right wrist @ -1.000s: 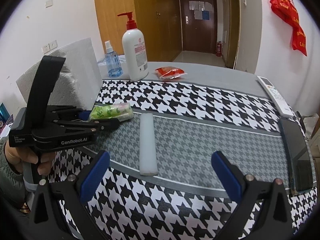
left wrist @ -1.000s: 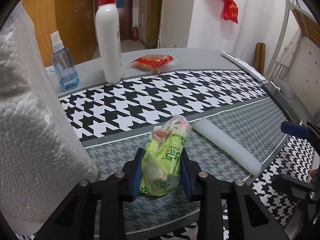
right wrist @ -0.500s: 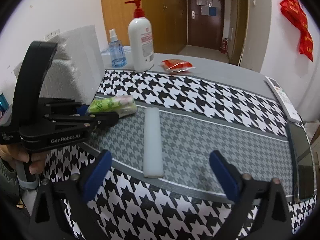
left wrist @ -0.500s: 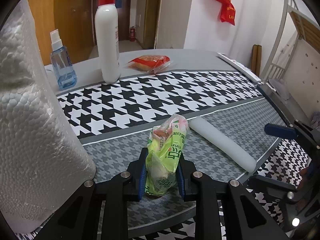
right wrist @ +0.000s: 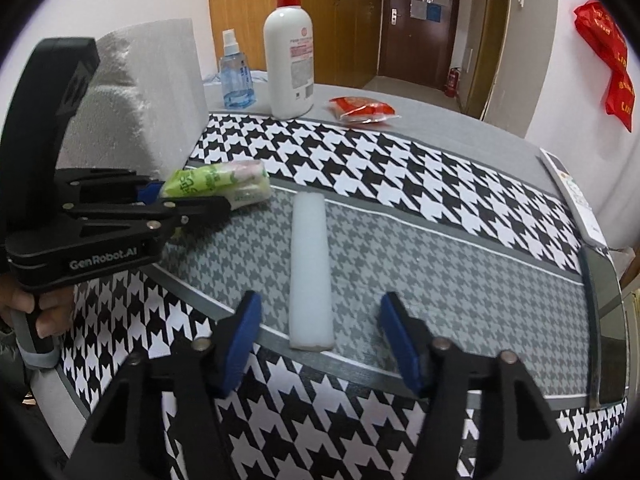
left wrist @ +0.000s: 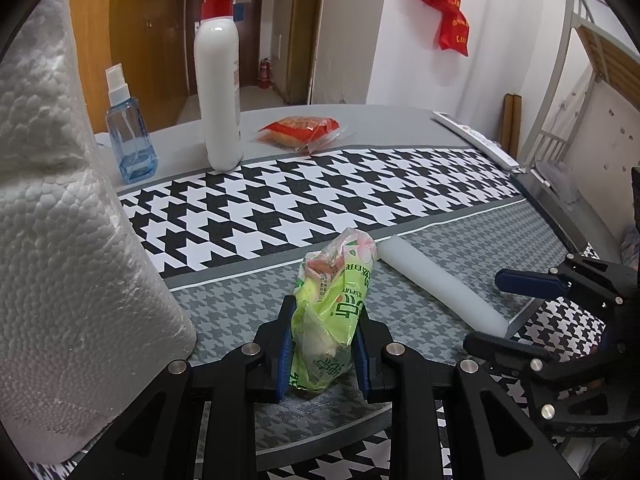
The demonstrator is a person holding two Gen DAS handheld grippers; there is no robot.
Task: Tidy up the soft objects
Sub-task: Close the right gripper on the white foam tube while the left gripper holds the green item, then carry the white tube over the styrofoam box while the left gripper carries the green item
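Two grippers worked beside the white foam bar (right wrist: 311,276).
The left gripper (left wrist: 322,350) pinched the green tissue pack (left wrist: 334,306); the right gripper (right wrist: 320,344), jaws just closing, stood apart astride the bar's near end.

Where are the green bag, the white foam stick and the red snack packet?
green bag (left wrist: 334,312): left wrist view, on its crumpled green middle.
white foam stick (right wrist: 310,264): right wrist view, middle of its top face.
red snack packet (left wrist: 298,130): left wrist view, middle of the wrapper.
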